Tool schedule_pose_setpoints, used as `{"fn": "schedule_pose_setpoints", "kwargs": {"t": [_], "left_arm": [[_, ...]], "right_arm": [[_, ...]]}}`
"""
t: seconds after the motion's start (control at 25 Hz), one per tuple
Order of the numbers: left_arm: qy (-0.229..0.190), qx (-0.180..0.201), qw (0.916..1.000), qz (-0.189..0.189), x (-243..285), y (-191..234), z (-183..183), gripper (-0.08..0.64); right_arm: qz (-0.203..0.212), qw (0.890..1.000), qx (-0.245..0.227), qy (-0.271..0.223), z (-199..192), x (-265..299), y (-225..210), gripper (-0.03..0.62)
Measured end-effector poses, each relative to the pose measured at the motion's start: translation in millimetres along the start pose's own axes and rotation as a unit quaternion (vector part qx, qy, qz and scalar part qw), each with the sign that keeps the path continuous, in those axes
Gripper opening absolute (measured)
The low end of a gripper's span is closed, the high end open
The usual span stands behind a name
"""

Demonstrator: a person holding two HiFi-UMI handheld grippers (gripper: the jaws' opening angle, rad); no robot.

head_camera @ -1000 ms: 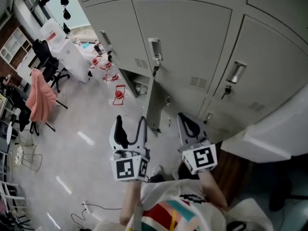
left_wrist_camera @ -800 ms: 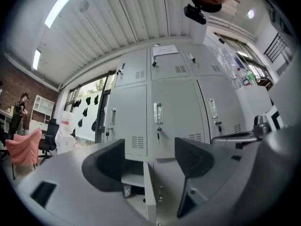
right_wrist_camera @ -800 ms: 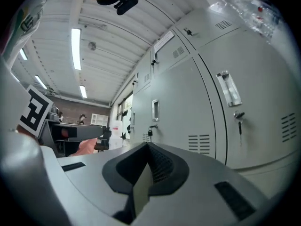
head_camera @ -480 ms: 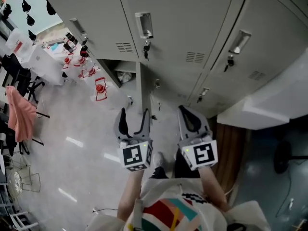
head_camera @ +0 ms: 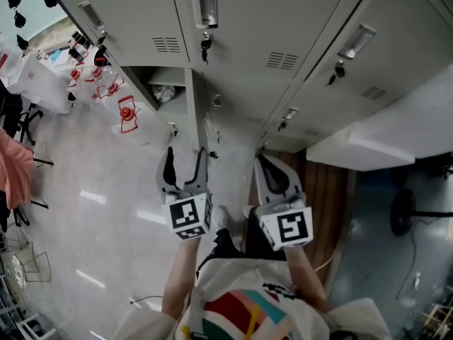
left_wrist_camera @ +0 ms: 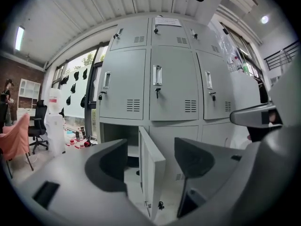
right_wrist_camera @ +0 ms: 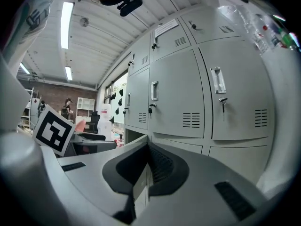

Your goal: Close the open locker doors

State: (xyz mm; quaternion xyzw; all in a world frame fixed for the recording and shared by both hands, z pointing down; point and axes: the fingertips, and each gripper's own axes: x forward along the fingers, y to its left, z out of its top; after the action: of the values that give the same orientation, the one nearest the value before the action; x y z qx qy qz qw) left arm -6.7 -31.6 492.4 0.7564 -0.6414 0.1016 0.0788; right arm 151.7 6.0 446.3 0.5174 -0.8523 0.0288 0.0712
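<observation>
A bank of grey lockers (head_camera: 262, 27) fills the top of the head view. One bottom-row door (head_camera: 191, 112) stands open, edge-on toward me, with its dark compartment (head_camera: 159, 83) to the left of it. My left gripper (head_camera: 184, 167) is open and empty, held short of the door's edge. In the left gripper view the open door (left_wrist_camera: 151, 168) shows between the jaws of the left gripper (left_wrist_camera: 150, 147), some way off. My right gripper (head_camera: 263, 167) is shut on nothing, in front of closed lower doors. In the right gripper view the right gripper (right_wrist_camera: 141, 171) points at the lockers (right_wrist_camera: 183, 98).
Red-and-white items (head_camera: 126, 112) lie on the pale floor left of the open locker, by a white table (head_camera: 39, 83). A chair draped in pink (head_camera: 10, 168) is at far left. A white ledge (head_camera: 375, 144) juts out at right over a wood-floor strip (head_camera: 327, 190).
The lockers have slid up and left in the head view and the open door now sits nearer the left gripper. Both grippers keep the same pose, left open and right shut.
</observation>
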Motion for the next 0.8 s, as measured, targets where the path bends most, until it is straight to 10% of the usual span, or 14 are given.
{"fn": "schedule_pose_setpoints", "kwargs": {"t": [0.36, 0.8], "left_arm": [[0.012, 0.008, 0.9997, -0.019, 10.1, -0.9, -16.0, 0.168], [0.027, 0.004, 0.998, -0.057, 15.2, -13.7, -21.5, 0.166]], "right_arm": [[-0.017, 0.999, 0.01, 0.028, -19.4, -3.6, -0.2, 0.006], [-0.027, 0.999, 0.009, 0.034, -16.1, 5.1, -0.5, 0.006]]}}
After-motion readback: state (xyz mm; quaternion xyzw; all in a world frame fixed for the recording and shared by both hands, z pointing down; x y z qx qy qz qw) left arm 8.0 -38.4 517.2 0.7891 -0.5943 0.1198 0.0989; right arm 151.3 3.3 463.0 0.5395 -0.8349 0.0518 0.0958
